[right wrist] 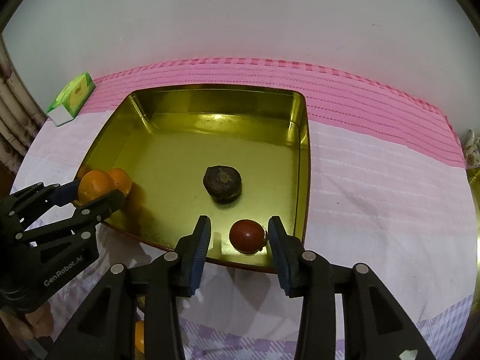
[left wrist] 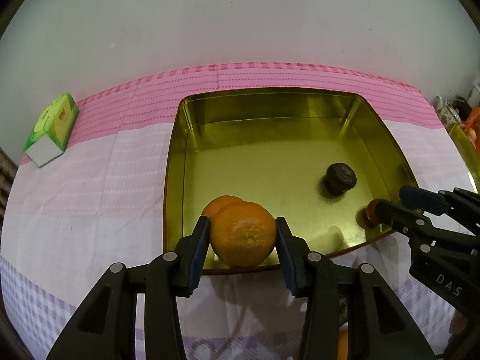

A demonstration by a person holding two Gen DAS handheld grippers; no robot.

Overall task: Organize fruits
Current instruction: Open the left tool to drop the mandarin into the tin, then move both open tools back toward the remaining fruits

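- Left gripper (left wrist: 242, 241) brackets an orange (left wrist: 243, 234) over the gold tin's (left wrist: 174, 180) near-left corner, pads seemingly at the peel; a gap shows on one side, so I cannot tell whether it grips.
- Right gripper (right wrist: 239, 241) stands parted around a red fruit (right wrist: 246, 235) resting in the tin's near-right corner.
- Risk, as I judge it: either round fruit rolls across the slick tin floor.
- Tin sits on a pink checked cloth (left wrist: 90, 180) by a white wall (left wrist: 240, 24).

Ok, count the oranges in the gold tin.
2, side by side at the tin's near-left corner: one orange between the left gripper's fingers, the second orange touching behind it.
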